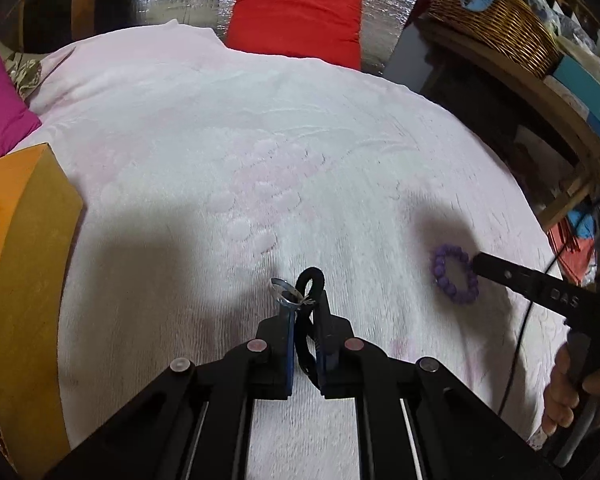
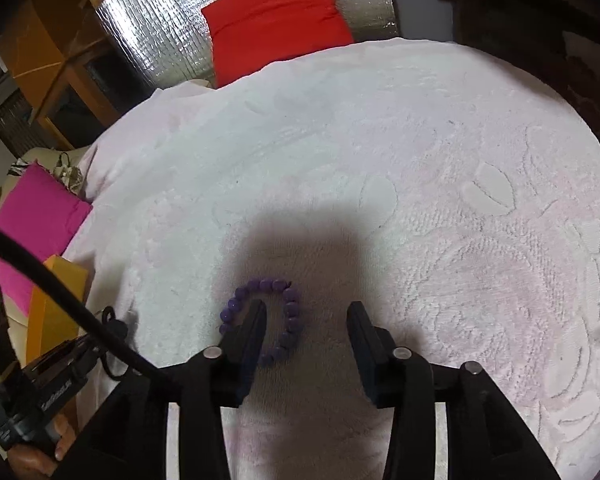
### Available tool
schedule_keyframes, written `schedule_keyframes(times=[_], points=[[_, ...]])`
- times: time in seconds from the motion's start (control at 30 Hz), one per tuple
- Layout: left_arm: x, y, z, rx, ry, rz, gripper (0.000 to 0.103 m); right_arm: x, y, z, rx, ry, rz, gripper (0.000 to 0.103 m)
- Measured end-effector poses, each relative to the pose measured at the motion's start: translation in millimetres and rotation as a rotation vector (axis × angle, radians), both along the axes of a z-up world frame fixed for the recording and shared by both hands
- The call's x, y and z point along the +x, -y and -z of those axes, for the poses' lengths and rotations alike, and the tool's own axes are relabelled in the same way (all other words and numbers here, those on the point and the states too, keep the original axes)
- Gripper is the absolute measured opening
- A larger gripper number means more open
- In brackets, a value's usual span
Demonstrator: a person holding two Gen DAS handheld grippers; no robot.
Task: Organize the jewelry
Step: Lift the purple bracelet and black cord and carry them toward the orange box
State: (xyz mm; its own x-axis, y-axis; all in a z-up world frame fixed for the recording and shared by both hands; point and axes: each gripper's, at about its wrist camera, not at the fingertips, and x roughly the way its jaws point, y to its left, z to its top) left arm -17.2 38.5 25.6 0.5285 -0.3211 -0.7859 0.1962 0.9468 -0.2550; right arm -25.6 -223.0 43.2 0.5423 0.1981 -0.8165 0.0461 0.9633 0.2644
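My left gripper (image 1: 305, 300) is shut on a black elastic loop (image 1: 311, 276), which sticks up past the fingertips. A small silver ring (image 1: 283, 291) hangs at the tip of the left finger. Off to the right, a purple bead bracelet (image 1: 440, 265) lies flat on the pale pink blanket (image 1: 260, 140). In the right wrist view my right gripper (image 2: 307, 308) stands open low over the bracelet (image 2: 291, 305). Its left finger (image 2: 256, 320) is inside the ring of beads, and its right finger is on bare blanket beside it. Nothing is pinched between them.
An orange box (image 1: 32, 240) stands open at the blanket's left edge. A magenta cushion (image 1: 0, 104) and a red cushion (image 1: 296, 12) lie at the far side. A wicker basket (image 1: 496, 24) sits on a wooden shelf to the right. A black cable (image 2: 60, 284) crosses the left.
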Motion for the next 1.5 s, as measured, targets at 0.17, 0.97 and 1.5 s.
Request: schedule_keyframes(times=[0.17, 0.97, 1.5], points=[[-4.4, -3.7, -0.4, 0.005, -0.002, 0.011, 0.009, 6.7, -21.2, 10.7, -0.119, 0.01, -0.03, 0.034], [-29.3, -18.5, -30.2, 0.045, 0.11, -0.02, 0.009, -16.6, -48.9, -40.0, -0.119, 0.191, -0.039, 0.01], [-53.8, -41.5, -62.1, 0.036, 0.229, -0.095, 0.009, -41.7, -76.2, -66.4, -0.1, 0.29, -0.079, 0.01]])
